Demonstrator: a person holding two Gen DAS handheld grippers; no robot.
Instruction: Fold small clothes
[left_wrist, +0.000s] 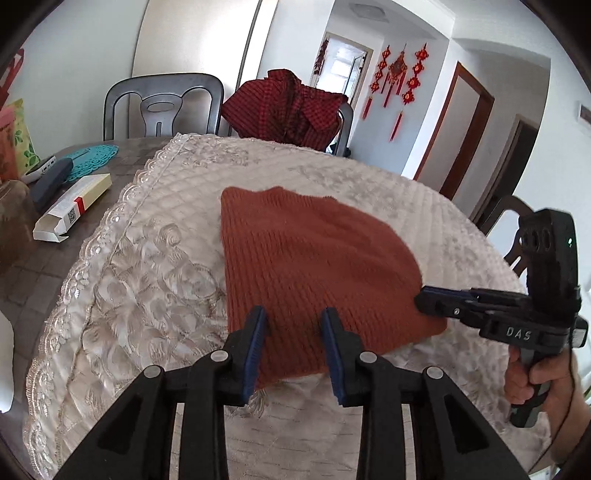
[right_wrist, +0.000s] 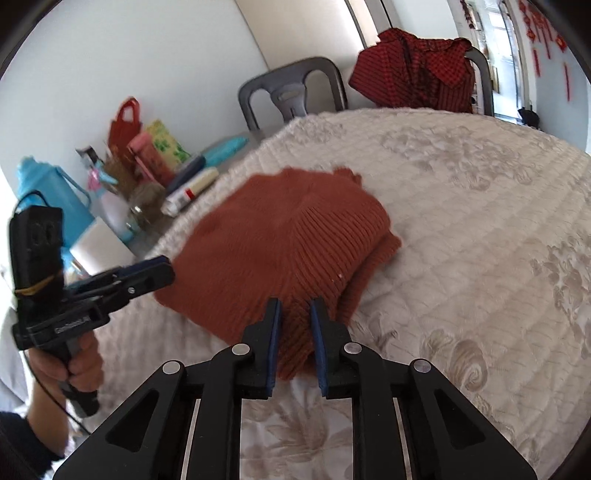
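Rust-coloured ribbed knit, the small sweater (left_wrist: 317, 266) lies folded into a thick bundle on the quilted cream cloth (left_wrist: 177, 206), straight ahead of both pairs of fingers. It looks soft, light and limp, with a grippy rib, so it should sag wherever it is not supported; the best hold is probably a pinch through all layers at a near corner or along a folded edge, not a single top layer. Its long axis seems to run away from the left gripper (left_wrist: 293, 347), the ribs following it, with the narrower bunched end farthest off. The left gripper's fingers stand spread over the near edge, nothing between them. The right gripper (right_wrist: 295, 339) has its fingers narrowly parted astride the near corner; whether they actually nip the knit I cannot tell. Beyond the cloth's left border lies a small carton (left_wrist: 70, 208).
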